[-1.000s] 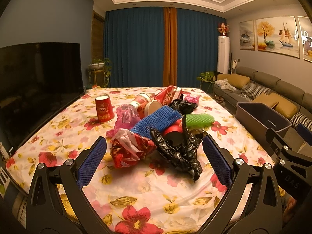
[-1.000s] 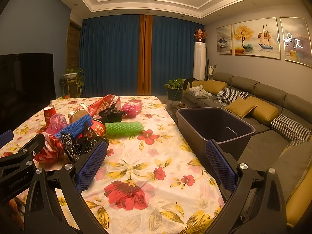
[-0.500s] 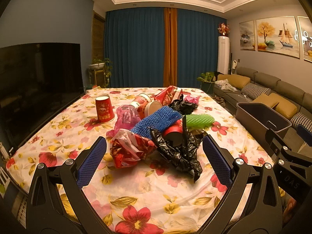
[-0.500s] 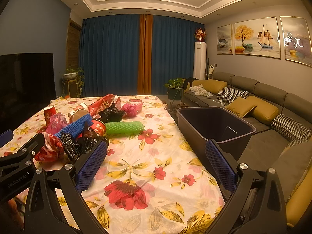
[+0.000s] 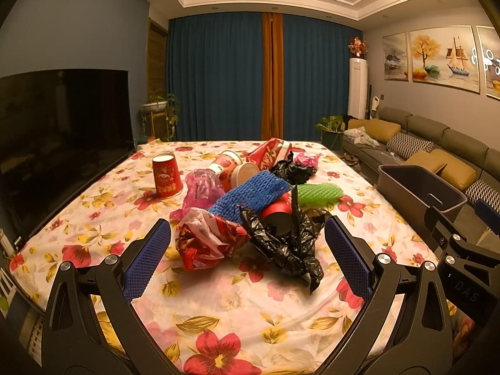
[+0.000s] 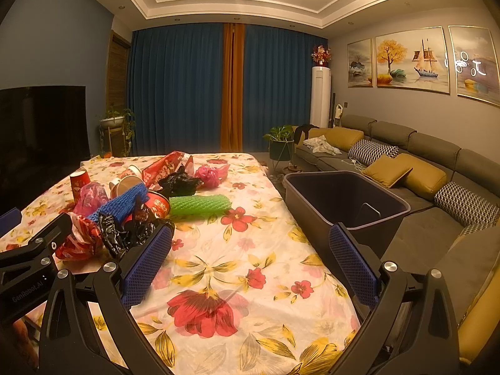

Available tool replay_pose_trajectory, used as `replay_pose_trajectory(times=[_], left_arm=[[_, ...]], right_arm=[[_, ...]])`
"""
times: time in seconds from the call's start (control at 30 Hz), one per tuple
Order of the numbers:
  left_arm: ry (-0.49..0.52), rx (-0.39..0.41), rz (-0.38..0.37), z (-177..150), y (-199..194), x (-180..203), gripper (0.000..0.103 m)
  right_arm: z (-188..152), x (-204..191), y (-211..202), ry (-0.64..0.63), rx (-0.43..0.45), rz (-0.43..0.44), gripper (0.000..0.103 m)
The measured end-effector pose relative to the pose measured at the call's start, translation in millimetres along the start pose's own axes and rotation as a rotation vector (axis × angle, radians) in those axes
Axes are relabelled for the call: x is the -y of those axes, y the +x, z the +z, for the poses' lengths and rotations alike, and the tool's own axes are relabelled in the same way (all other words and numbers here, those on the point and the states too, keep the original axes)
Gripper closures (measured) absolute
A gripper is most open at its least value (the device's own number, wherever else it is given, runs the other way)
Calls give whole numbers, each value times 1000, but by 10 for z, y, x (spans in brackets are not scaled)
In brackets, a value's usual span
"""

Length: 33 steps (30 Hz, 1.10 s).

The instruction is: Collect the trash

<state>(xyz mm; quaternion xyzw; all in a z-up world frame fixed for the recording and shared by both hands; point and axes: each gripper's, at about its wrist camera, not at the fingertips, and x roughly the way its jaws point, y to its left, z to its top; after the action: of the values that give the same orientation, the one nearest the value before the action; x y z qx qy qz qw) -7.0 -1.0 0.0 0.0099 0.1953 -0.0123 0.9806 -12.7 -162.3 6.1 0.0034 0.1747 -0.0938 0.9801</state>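
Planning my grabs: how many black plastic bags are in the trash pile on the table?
2. One black plastic bag lies crumpled at the pile's near edge; another black plastic bag sits at the far side beside the pink bag. More may be hidden underneath.

Crumpled black bag (image 5: 286, 243), red-white bag (image 5: 206, 237), blue net (image 5: 253, 193), heaped mid-table beside grey bin (image 6: 343, 200).

Left wrist view: low over the table's (image 5: 103, 218) near edge, trash pile (image 5: 250, 206) close at 12 o'clock. Right wrist view: alongside, pile (image 6: 131, 209) at 10 o'clock, bin (image 6: 347, 200) at 1 o'clock.
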Motion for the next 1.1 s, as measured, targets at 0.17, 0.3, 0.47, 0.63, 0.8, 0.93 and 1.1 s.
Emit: replay_pose_trajectory(times=[0.17,0.3,0.47,0.63,0.8,0.93,1.1], left_arm=[[1,-1,0,4,0,12,6],[1,1,-1,2,1,3,6],[-2,-1,-3,5,3,8,6],[0,0,-1,4,5,10,6],[2,-1,-2,6,2,35,6],[0,-1,-4,8,-6,51,6],[-1,-2,-4,5,13,25,6]], right_arm=[[0,4,4,0,0,1,5],[1,9,1,0,0,2,5],[6,-10,21,1,-2,2,5],[1,-5,18,1,0,2,5],[1,-5,18,2,0,2,5],[-3,-1,15,2,1,2,5],[-13,4,19,3,3,7,5]])
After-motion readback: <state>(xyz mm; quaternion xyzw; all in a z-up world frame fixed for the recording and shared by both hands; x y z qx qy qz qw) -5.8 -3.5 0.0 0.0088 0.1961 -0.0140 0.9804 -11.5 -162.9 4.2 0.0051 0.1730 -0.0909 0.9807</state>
